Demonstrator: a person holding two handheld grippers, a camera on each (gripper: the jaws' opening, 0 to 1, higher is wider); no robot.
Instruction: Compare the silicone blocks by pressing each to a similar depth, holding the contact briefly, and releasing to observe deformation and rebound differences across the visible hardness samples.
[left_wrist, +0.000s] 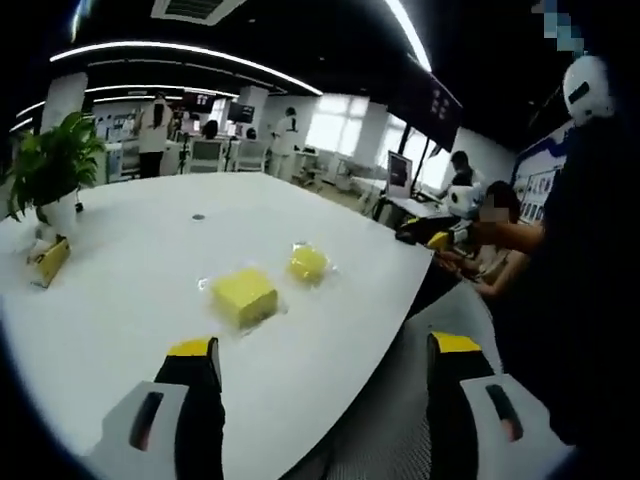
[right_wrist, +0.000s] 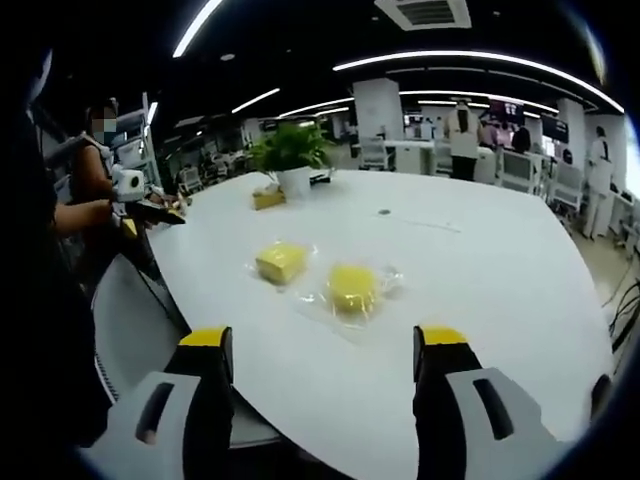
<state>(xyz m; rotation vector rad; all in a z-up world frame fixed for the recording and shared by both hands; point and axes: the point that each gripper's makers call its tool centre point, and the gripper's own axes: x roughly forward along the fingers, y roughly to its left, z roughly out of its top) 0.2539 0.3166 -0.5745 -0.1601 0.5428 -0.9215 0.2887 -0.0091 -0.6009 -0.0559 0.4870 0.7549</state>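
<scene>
Two yellow blocks, one square (right_wrist: 281, 262) and one round (right_wrist: 352, 287), lie near each other on a white table (right_wrist: 480, 270); left gripper (left_wrist: 325, 362) and right gripper (right_wrist: 325, 352) hover spread wide, holding nothing.

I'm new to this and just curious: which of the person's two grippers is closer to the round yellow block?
Probably the right. The right gripper hovers open, with the round yellow block just ahead. From the left gripper, it lies beyond the square block.
</scene>
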